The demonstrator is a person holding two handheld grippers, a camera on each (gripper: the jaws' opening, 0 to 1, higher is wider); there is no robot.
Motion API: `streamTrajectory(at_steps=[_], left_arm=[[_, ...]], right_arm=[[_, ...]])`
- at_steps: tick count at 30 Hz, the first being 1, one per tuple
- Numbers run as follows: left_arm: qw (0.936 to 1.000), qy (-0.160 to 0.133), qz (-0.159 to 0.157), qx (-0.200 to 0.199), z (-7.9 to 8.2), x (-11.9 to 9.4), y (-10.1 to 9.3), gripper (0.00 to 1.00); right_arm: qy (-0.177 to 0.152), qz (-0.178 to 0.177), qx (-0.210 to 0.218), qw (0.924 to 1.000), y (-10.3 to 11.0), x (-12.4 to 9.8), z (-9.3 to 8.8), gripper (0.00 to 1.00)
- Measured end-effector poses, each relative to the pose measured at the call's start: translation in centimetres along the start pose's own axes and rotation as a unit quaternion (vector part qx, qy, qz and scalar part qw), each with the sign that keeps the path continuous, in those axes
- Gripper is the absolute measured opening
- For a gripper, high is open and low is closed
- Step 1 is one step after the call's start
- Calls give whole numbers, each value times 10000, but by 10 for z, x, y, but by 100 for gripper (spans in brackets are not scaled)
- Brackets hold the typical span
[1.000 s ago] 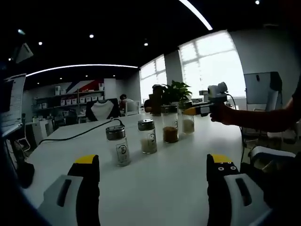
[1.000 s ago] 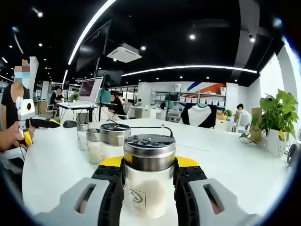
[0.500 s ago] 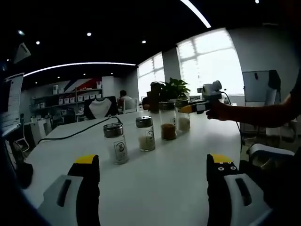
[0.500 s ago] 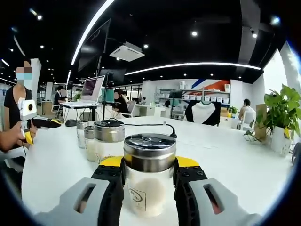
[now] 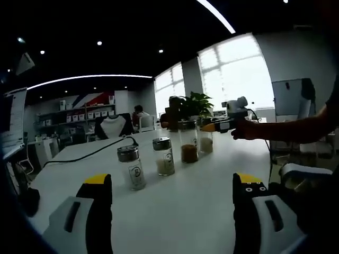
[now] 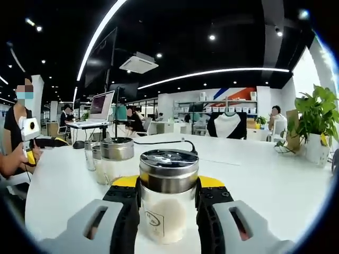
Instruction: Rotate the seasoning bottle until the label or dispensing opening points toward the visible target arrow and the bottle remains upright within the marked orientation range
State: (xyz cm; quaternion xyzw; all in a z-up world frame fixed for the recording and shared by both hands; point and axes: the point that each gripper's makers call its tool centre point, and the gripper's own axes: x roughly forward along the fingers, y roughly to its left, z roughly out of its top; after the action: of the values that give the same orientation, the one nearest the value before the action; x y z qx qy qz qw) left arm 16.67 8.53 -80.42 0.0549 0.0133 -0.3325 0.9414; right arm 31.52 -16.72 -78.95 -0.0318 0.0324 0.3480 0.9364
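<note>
Glass seasoning bottle (image 6: 168,200) stays clamped upright in right tool (image 6: 168,197).

Seasoning bottle (image 6: 168,203): base hidden between the right tool's (image 6: 168,198) jaws; label print too small to read. Jars behind (image 6: 108,159) overlap, rear two largely hidden. Bench (image 6: 254,180) cut off at edges.

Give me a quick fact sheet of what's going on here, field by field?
Setting: white table in an office
Bottles: four seasoning bottles in a row
Held bottle: seasoning bottle, upright, pale contents, metal cap, between the right tool's jaws
Left tool: open, empty, short of the row
Nearest bottle to it: end bottle
Brown-filled bottle: third in row
Background: potted plant
</note>
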Motion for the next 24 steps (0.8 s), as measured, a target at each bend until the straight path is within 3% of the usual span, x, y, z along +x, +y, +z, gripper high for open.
streamTrajectory(at_steps=[13,15,24], left_arm=[[10000,6,96,5,-3,-1,6,100],[10000,34,81,2,-5,0,5,100],[9999,62,143,-36,-9,1,8,100]], right_arm=[[95,156,-99,9998,2,0,-2,39],[230,79,22,9997,2,0,-9,39],[248,-143,15,9996,-1,-1,-8,39]])
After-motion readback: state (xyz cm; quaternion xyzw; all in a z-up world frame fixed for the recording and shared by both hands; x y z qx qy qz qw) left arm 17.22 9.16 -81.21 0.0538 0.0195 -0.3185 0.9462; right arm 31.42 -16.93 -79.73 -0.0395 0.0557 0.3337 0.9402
